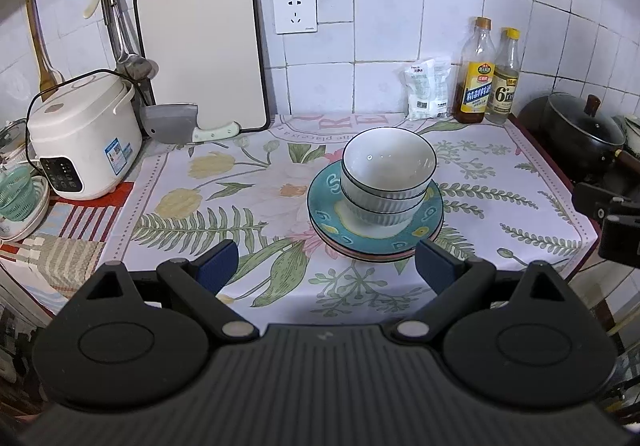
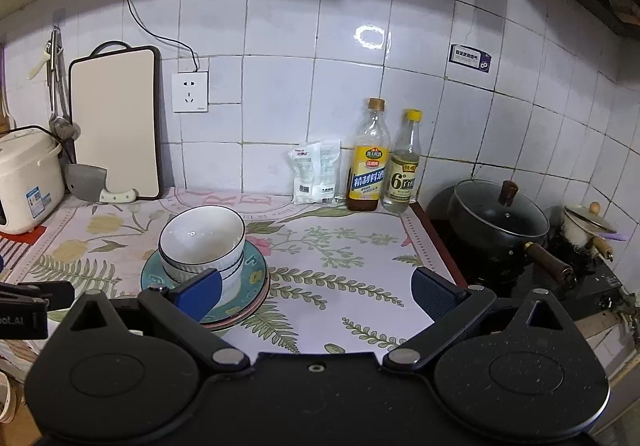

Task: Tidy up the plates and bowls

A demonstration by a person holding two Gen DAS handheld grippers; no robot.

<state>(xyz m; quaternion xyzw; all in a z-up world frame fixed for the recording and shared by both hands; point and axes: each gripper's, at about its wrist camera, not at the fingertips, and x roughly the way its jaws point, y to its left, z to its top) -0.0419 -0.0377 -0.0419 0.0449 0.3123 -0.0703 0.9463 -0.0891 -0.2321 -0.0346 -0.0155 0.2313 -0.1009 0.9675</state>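
Observation:
Several white ribbed bowls with dark rims are nested on a teal patterned plate, which lies on a pink plate and another beneath it, on the floral tablecloth. My left gripper is open and empty, just in front of the stack. In the right wrist view the bowls and the teal plate sit at left. My right gripper is open and empty, its left finger in front of the stack's near edge.
A rice cooker, cleaver and cutting board stand at back left. A salt bag and two bottles stand at back right. A lidded black pot sits on the stove at right.

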